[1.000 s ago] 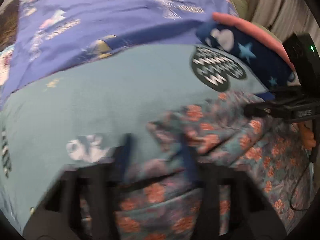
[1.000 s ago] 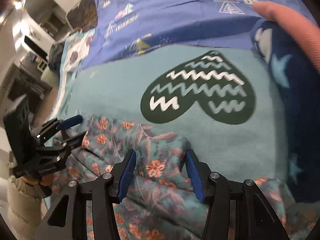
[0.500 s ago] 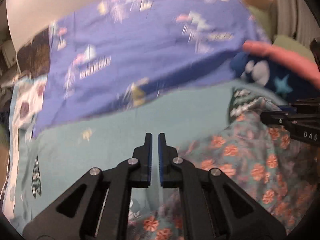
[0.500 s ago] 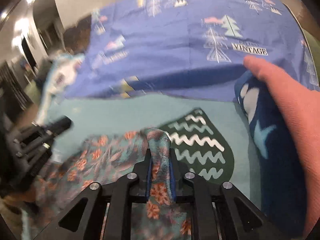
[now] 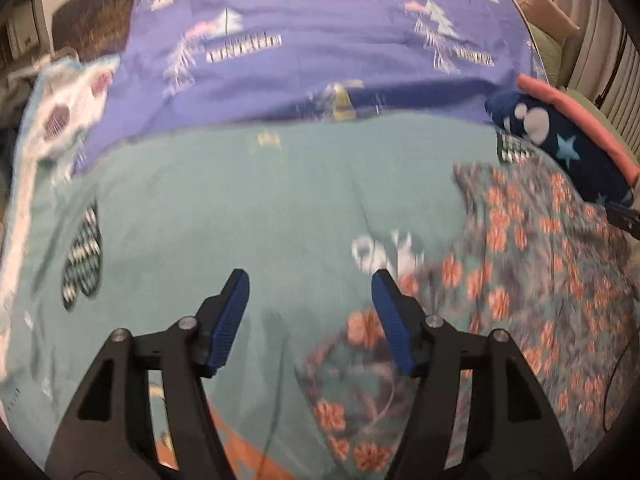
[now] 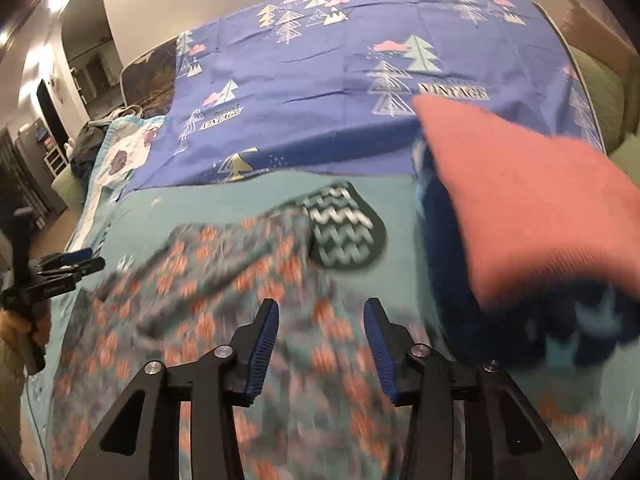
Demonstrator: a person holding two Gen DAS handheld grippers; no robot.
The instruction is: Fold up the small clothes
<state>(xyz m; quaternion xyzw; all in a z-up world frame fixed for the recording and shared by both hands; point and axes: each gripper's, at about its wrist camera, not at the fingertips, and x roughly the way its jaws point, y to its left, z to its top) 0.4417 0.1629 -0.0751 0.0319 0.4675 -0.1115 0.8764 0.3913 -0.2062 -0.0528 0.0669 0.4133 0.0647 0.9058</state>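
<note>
Both grippers, left (image 5: 310,280) and right (image 6: 322,308), wide, empty; floral garment (image 6: 224,280) edge just beside left

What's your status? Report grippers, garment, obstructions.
Left gripper open, empty. Right gripper open, empty. Floral garment loose on teal bedspread, unfolded. Pink and navy folded stack close on right.

Both wrist cams low over bed, facing purple sheet (image 5: 320,60); left cam left of right; shared: floral garment (image 6: 192,280), teal blanket (image 5: 260,200).

Soft matt floral cloth garment (image 6: 224,280)
</note>
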